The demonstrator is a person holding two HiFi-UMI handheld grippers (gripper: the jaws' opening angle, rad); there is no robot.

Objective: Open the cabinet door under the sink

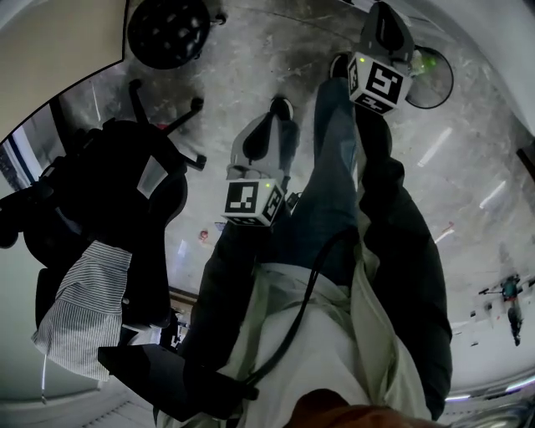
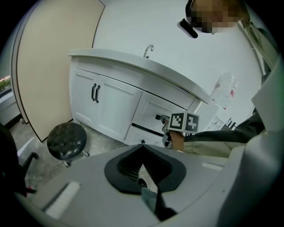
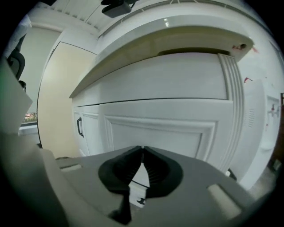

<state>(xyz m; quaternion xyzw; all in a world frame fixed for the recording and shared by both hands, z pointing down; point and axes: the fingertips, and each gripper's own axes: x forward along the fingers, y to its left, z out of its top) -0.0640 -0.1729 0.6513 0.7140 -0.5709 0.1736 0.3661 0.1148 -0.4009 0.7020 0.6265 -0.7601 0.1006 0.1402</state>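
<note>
The white sink cabinet (image 2: pixel 111 106) stands under a curved counter with a faucet (image 2: pixel 148 49). Its two doors carry black handles (image 2: pixel 94 93) side by side, and both look closed. Drawer fronts (image 2: pixel 153 111) sit to their right. My left gripper (image 2: pixel 142 144) is held back from the cabinet, its jaws shut on nothing. My right gripper (image 2: pixel 166 128) hovers close in front of the drawers, apart from the door handles. In the right gripper view its jaws (image 3: pixel 142 149) meet, empty, before a white panel (image 3: pixel 159 133), with one door handle (image 3: pixel 80 127) far left. Both grippers (image 1: pixel 269 125) (image 1: pixel 383 21) show above my legs.
A black round stool (image 2: pixel 66 137) stands on the floor before the cabinet doors. A black office chair (image 1: pixel 117 201) with a striped cloth (image 1: pixel 84 301) is at my left. A beige wall panel (image 2: pixel 53 57) borders the cabinet's left side. A clear bottle (image 2: pixel 224 91) shows at the right.
</note>
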